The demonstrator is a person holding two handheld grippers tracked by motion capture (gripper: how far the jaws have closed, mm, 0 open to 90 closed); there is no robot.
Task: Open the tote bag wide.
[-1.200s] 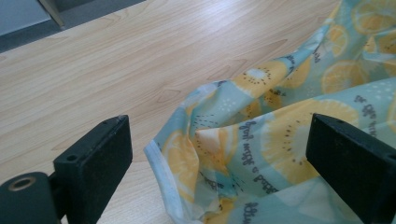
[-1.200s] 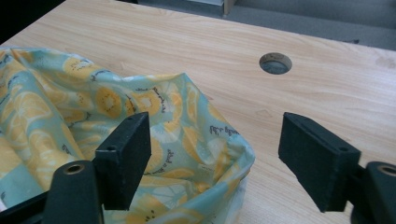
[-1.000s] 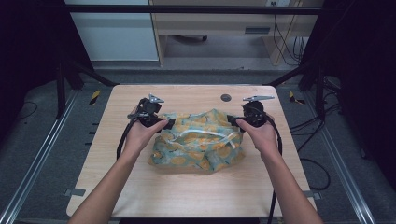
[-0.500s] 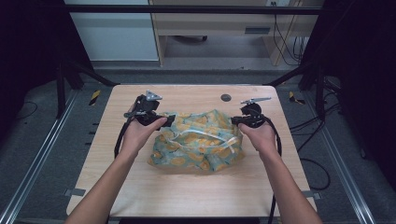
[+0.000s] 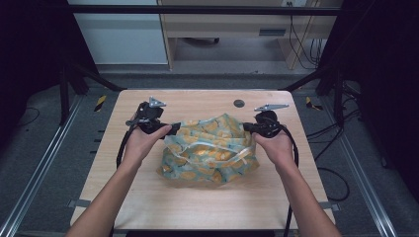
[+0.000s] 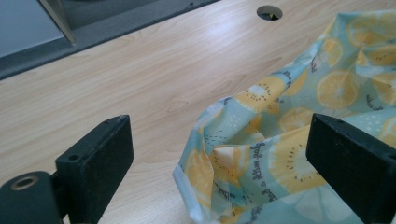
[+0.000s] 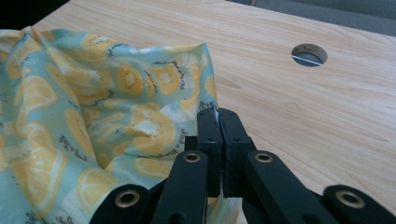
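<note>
Cloth (image 5: 210, 150) with a lemon-slice print lies crumpled at the middle of the high view, on the wooden desk (image 5: 197, 207). We hold the right gripper (image 5: 248, 127) at the cloth's right edge; its jaws have just been closing and now pinch a fold of the fabric, clenched tight at lower centre of the right gripper view (image 7: 218, 122). Our left gripper (image 5: 174, 131) sits at the cloth's left edge, released, jaws wide apart with the hem lying between them in the left gripper view (image 6: 219, 163). A round hole (image 5: 239, 103) marks the desk in the upper middle.
</note>
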